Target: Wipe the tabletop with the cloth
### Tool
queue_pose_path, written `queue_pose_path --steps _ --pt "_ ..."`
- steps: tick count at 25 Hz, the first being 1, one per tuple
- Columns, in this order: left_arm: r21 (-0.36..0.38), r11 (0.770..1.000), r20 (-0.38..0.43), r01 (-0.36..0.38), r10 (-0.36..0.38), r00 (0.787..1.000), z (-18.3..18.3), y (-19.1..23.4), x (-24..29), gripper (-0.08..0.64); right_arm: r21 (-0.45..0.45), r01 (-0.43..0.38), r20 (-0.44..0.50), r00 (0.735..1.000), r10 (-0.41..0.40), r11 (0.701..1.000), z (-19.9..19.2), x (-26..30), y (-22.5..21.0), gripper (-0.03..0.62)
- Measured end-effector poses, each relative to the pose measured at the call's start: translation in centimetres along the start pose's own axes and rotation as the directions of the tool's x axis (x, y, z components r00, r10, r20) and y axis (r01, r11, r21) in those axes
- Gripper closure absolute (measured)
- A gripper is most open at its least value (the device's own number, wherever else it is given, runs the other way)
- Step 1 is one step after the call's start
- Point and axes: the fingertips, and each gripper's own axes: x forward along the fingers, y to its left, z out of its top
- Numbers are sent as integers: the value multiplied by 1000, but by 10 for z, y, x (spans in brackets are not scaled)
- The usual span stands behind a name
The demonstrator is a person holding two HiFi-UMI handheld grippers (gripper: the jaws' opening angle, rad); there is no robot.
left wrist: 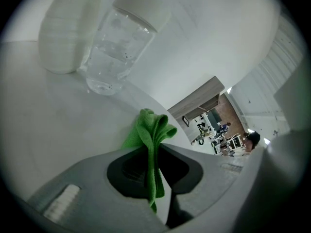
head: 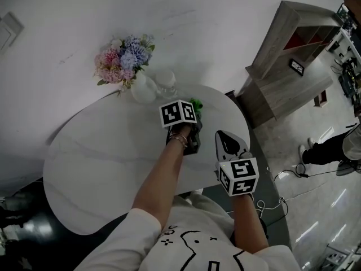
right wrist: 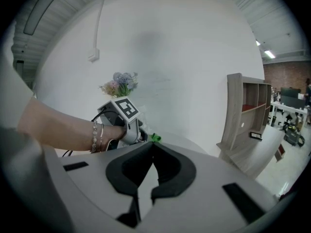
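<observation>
A green cloth point(left wrist: 154, 130) is pinched between the jaws of my left gripper point(left wrist: 154, 148), and its bunched end sticks out past the tips over the white tabletop point(left wrist: 43, 130). In the head view the left gripper point(head: 193, 116) sits at the table's far right part, with the cloth point(head: 196, 103) peeking out beyond its marker cube. My right gripper point(head: 222, 135) hovers over the table's right edge, jaws shut with nothing between them. From the right gripper view point(right wrist: 151, 146) I see the left gripper point(right wrist: 125, 122) and the cloth point(right wrist: 155, 138) ahead.
A clear glass jar point(left wrist: 119, 47) and a white vase point(left wrist: 65, 33) with flowers point(head: 123, 59) stand close ahead of the left gripper, by the wall. A wooden shelf unit point(head: 293, 55) stands right of the table. A person's legs point(head: 330, 148) show at far right.
</observation>
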Motion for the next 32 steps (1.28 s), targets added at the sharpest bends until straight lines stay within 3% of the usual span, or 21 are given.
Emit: queue_pose_path --steps 12,19,23,26,30,32 --pt "44 998 -43 35 -33 999 -4 -32 24 503 36 47 -19 999 -46 998 -13 -9 -17 591" --pt "59 992 -83 109 -104 991 -11 -55 38 503 55 72 -35 997 -71 996 -21 -12 -26 591" --pt "7 984 -101 176 -175 979 -14 -64 43 503 65 83 -43 996 -81 994 -26 -13 -30 591" --pt "-57 951 -114 303 -308 945 -19 -81 43 504 77 92 -38 995 -89 993 -24 -14 -33 591" --pt "-128 851 -38 509 -517 855 -15 -105 26 503 95 106 -6 994 -106 990 -17 -14 -31 591" --pt "-112 831 -17 544 -549 836 -13 -108 15 503 95 110 9 994 -111 989 -13 -13 -30 591"
